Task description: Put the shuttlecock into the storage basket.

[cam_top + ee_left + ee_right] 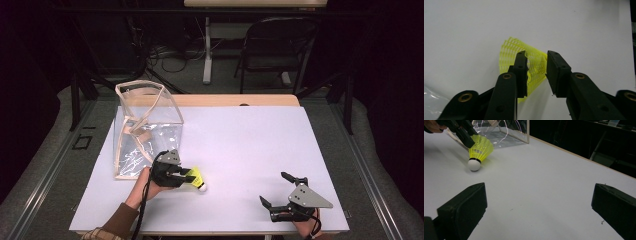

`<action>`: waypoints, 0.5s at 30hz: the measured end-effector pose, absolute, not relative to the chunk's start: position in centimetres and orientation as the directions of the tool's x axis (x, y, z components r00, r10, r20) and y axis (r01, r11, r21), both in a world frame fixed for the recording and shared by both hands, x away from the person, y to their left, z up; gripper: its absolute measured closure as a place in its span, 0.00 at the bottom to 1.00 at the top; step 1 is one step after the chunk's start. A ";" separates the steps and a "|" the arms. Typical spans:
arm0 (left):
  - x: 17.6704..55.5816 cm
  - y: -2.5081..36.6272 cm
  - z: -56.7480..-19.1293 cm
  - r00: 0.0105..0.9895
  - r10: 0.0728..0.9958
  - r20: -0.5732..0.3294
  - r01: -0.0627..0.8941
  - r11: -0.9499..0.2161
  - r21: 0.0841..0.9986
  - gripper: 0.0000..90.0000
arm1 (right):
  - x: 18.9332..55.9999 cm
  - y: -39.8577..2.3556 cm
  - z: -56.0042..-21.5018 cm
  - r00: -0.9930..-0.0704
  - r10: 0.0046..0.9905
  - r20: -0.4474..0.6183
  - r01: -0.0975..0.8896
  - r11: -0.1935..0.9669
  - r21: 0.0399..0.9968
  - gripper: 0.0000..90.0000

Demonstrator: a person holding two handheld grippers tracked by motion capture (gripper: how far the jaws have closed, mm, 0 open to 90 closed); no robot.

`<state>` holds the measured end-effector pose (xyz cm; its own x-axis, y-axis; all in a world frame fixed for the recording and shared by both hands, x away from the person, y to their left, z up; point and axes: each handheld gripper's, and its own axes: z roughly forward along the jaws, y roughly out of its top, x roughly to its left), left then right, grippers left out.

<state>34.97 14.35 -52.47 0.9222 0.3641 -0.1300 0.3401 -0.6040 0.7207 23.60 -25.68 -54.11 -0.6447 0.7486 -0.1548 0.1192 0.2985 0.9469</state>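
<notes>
A yellow mesh shuttlecock [196, 176] with a white cork [202, 188] sits at the front left of the white table [240, 135]. My left gripper [189, 176] is shut on its skirt. In the left gripper view the two black jaws [537, 53] pinch the skirt [509, 52], which looks squashed between them. The right gripper view shows the shuttlecock [480, 147] tilted, its cork [474, 165] touching the table, with the left gripper [465, 137] on its rim. My right gripper [273, 187] rests open near the front right edge, nothing between its jaws [540, 195].
A clear plastic bag [145, 125] with beige trim stands open at the table's left, just behind the left gripper; its corner [506, 132] lies beyond the shuttlecock. A black chair [275, 45] and cables are on the floor past the far edge.
</notes>
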 end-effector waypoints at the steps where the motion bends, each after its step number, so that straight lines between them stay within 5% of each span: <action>1: 35.0 14.3 -52.5 0.922 0.364 -0.130 0.340 -0.604 0.721 0.80 | 23.6 -25.7 -54.1 -0.645 0.749 -0.155 0.119 0.298 0.947 0.00; 15: 34.3 14.0 -51.9 0.949 0.293 -0.116 0.284 -0.638 0.715 0.91 | 23.6 -25.6 -54.1 -0.646 0.746 -0.158 0.120 0.304 0.945 0.00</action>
<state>34.25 13.99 -51.93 0.9491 0.2927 -0.1162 0.2844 -0.6383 0.7153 23.61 -25.63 -54.14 -0.6464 0.7465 -0.1579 0.1197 0.3035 0.9453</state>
